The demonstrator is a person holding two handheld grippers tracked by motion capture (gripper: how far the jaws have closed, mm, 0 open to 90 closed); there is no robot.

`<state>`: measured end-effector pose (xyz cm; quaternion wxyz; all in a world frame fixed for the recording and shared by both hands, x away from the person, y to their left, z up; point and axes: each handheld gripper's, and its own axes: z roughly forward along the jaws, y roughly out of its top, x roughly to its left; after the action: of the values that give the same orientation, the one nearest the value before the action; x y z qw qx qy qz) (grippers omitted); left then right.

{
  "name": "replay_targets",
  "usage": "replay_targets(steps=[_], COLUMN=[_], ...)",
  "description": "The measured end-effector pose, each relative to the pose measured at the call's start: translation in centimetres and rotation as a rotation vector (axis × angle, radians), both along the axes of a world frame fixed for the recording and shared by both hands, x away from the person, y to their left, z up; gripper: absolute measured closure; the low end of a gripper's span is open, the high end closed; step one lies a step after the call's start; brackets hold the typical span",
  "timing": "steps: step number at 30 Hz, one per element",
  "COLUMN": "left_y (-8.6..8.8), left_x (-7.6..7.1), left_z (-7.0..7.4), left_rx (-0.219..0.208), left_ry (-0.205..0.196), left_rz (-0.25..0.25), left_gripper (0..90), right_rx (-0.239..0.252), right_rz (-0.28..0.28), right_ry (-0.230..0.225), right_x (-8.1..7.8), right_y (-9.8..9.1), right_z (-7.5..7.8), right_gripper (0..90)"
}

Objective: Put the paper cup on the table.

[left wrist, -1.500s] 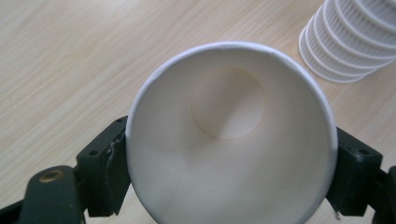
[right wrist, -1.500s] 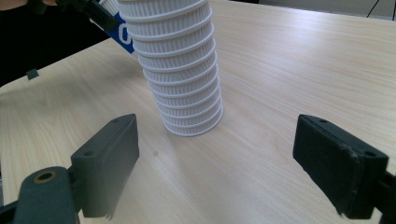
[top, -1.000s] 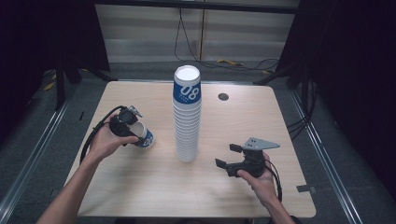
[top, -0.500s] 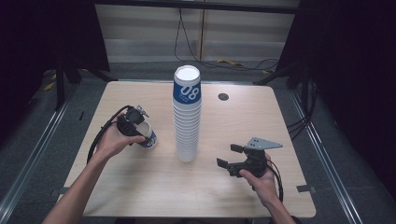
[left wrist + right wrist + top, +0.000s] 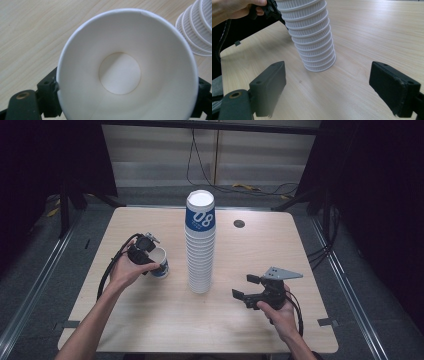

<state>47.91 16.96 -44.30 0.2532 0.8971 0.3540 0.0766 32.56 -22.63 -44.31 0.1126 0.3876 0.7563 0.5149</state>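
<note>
Nearest, at the right of the table (image 5: 150, 330), the right gripper (image 5: 246, 287) rests low in the person's hand with its jaws spread wide and nothing between them. In the right gripper view the jaws frame the foot of the stack (image 5: 317, 50), which stands a little beyond them and apart.

Farther in and to the left, the left gripper (image 5: 150, 257) clamps a single paper cup (image 5: 159, 261) by its sides. The cup is tilted and lies just left of the stack. In the left gripper view its white inside (image 5: 120, 72) faces the camera, a jaw pressed to each flank.

The stack (image 5: 200, 245) stands upright at the table's middle, its top cup blue with white numerals. Beyond it, to the right, is a small dark hole (image 5: 239, 224) in the tabletop.
</note>
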Motion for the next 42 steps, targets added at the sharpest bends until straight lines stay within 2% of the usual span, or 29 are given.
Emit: replay_targets(steps=[2,4,6,12,17,19,21,23,24,26,28,30,31,35,37,38,39,42], left_y=[0.0,0.0,0.0,0.0,0.3,0.4,0.5,0.5,0.6,0.6,0.8,1.0,1.2,1.9,2.4,2.8,3.0,3.5], left_x=[0.0,-0.1,-0.1,-0.3,-0.6,-0.9,-1.2,-1.4,-1.5,-1.8,-2.0,-2.3,-2.4,-2.9,-3.3,-3.6,-3.8,-4.4], left_z=[-0.1,-0.2,-0.5,-1.2,-1.1,-1.1,-1.2,-1.5,-1.6,-1.8,-1.9,-2.0,-2.0,-2.1,-2.1,-2.1,-2.2,-2.2], left_rx=[-0.029,-0.003,-0.009,-0.022,-0.016,-0.012,-0.003,-0.016,-0.015,-0.008,-0.032,-0.055,-0.052,-0.088,-0.112,-0.122,-0.146,-0.143], left_ry=[0.024,0.011,0.027,0.018,-0.021,-0.052,-0.102,-0.104,-0.098,-0.112,-0.103,-0.095,-0.101,-0.106,-0.103,-0.119,-0.119,-0.117], left_rz=[0.030,0.018,0.020,0.001,-0.005,-0.010,-0.008,0.003,-0.001,0.000,-0.007,0.012,0.006,0.001,0.001,0.007,0.013,0.020], left_gripper=[13.6,13.9,15.8,16.1,16.1,16.1,16.5,15.8,16.2,16.6,16.1,16.4,16.3,16.1,16.3,16.5,15.7,15.8], right_rx=[-0.002,-0.001,0.000,0.001,0.000,0.001,0.004,0.003,0.003,0.002,0.001,0.001,-0.001,-0.006,-0.008,-0.007,-0.010,-0.008], right_rz=[0.002,-0.003,-0.003,-0.003,0.000,-0.003,-0.004,-0.006,-0.005,-0.009,-0.007,-0.006,-0.003,-0.015,-0.016,-0.014,-0.014,-0.015], right_ry=[-0.004,-0.001,0.000,0.003,0.002,0.005,0.007,0.002,0.001,0.003,0.003,0.005,0.002,-0.004,-0.003,-0.004,-0.007,-0.003], right_x=[0.0,0.0,0.0,0.1,0.1,0.1,0.1,0.0,-0.1,-0.1,0.0,0.0,0.0,0.0,0.0,-0.1,-0.1,0.0], right_y=[0.0,0.0,0.0,0.0,0.0,0.0,0.0,-0.1,-0.1,-0.1,-0.1,-0.1,-0.1,-0.1,-0.1,-0.1,-0.1,-0.1], right_z=[0.0,0.1,0.1,0.0,0.0,0.0,0.0,0.1,0.1,0.1,0.1,0.1,0.0,0.1,0.1,0.1,0.1,0.0], right_gripper=[14.4,14.4,14.4,14.4,14.4,14.3,14.3,14.3,14.3,14.3,14.3,14.3,14.3,14.6,14.6,14.6,14.6,14.6])
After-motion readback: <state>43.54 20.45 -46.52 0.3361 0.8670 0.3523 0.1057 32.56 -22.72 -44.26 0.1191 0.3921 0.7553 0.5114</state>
